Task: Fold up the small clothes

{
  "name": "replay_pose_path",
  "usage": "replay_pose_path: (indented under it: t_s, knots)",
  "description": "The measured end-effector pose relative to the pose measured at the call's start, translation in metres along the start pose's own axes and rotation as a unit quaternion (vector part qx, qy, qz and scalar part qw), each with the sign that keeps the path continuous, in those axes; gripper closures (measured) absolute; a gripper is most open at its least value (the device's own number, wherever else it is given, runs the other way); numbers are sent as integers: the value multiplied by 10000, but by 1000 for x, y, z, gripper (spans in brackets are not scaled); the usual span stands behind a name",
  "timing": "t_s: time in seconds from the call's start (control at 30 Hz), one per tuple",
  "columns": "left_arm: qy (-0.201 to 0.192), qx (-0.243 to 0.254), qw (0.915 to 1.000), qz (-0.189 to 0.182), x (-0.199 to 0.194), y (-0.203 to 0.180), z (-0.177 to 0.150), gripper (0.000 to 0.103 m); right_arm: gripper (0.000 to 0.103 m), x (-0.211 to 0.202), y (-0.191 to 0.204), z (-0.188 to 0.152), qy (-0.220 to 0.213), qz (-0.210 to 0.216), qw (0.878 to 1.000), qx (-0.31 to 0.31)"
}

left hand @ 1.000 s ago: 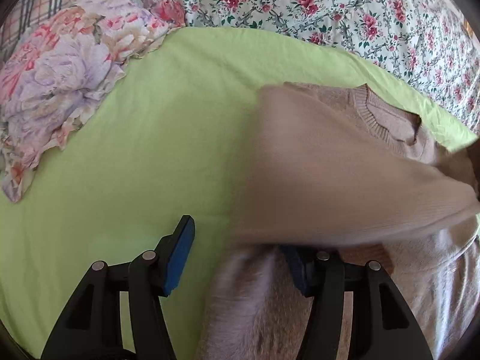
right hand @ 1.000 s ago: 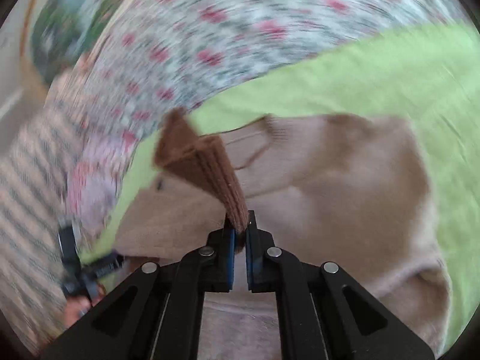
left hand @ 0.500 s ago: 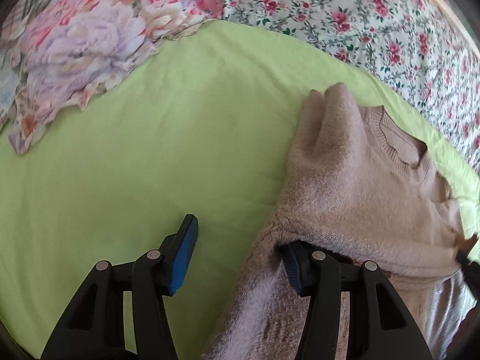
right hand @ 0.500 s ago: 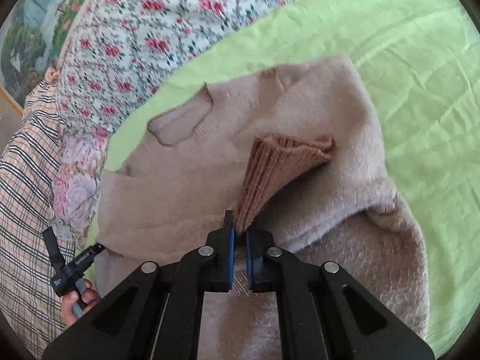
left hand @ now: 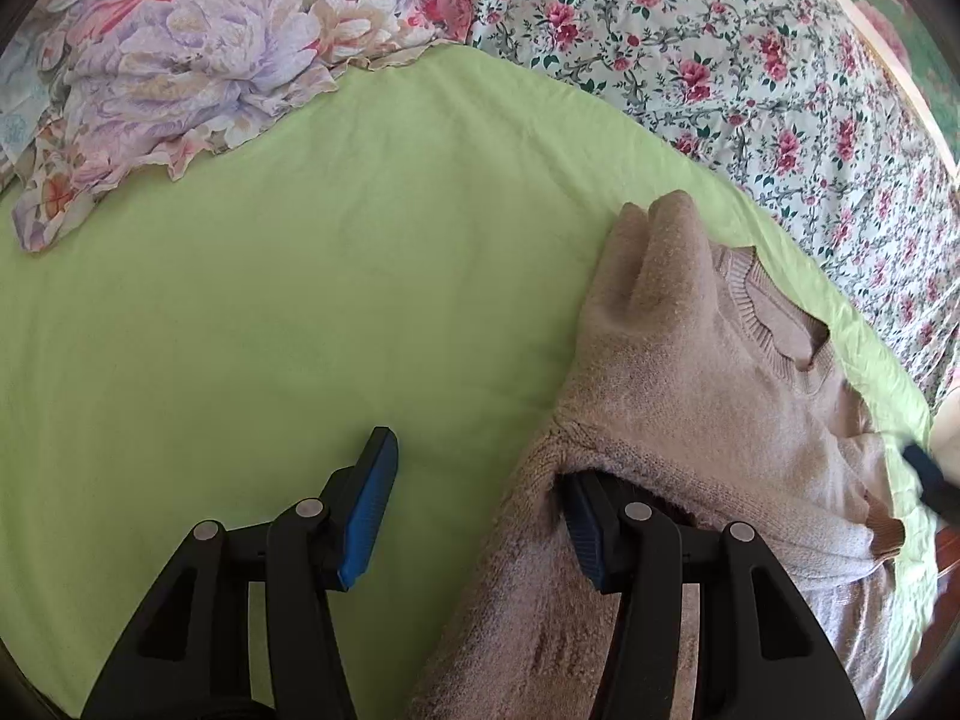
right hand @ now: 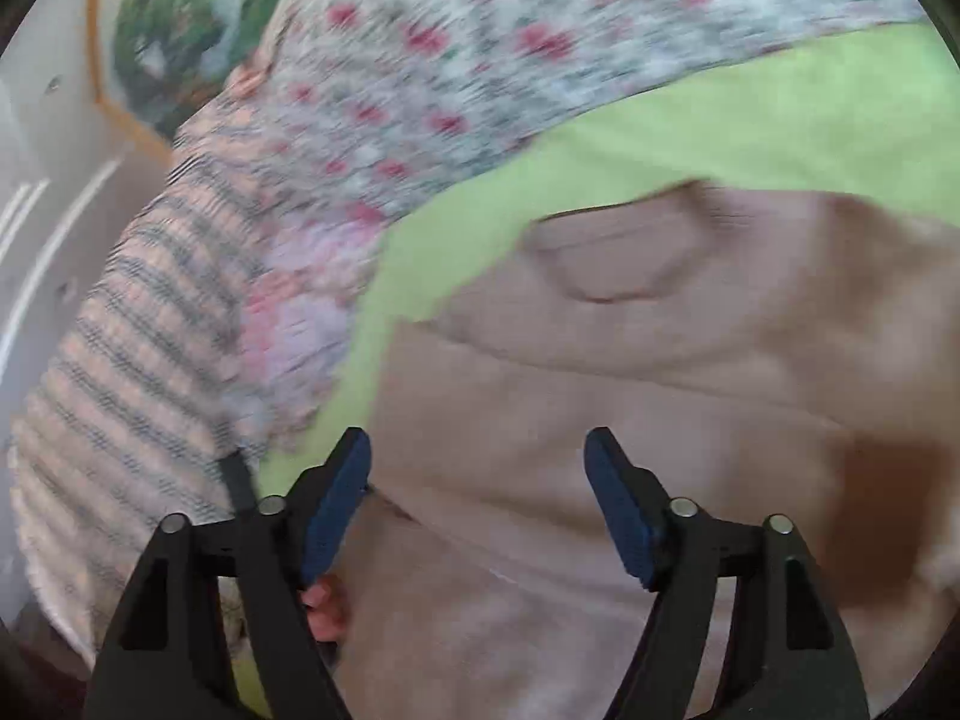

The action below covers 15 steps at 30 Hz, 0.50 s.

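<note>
Left wrist view, sharp: beige sweater (left hand: 690, 372) on the green sheet (left hand: 300, 300), one sleeve folded across its body. The left gripper (left hand: 474, 516) stands part open, gripping nothing; one pad (left hand: 372, 516) hangs over bare sheet, the other pad (left hand: 585, 531) is tucked under the sleeve fold and partly hidden. Only this view shows the floral pillow (left hand: 180, 60). At its right edge a dark, blurred shape is cut off — not identifiable.

Right wrist view, motion-blurred: the right gripper (right hand: 477, 504) has just been opening — jaws wide, nothing between them, above the sweater (right hand: 600, 420) near its neckline (right hand: 606, 258). Behind one finger, part of a hand (right hand: 327, 606) shows.
</note>
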<state>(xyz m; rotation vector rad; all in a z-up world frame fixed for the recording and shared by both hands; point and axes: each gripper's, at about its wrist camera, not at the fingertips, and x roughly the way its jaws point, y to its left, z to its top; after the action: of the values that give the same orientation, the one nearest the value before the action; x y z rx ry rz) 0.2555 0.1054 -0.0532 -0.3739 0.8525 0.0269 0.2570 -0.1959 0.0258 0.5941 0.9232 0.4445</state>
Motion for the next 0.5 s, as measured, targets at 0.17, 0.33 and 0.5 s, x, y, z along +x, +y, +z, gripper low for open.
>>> replay_pose_path:
  t_s: [0.17,0.33,0.5]
  knots:
    - [-66,-59,9999,-122,0,4,-1,49,25,112,13,63,896,255,9951,-322]
    - [-143,-243,9990,-353,-2,11,-3,48,19,202,16,62,2380,487,9691,-422]
    - [-252,-469,9970,-562,-2,18,-4,48,19,242,39,70,2258,1432,9630,-329]
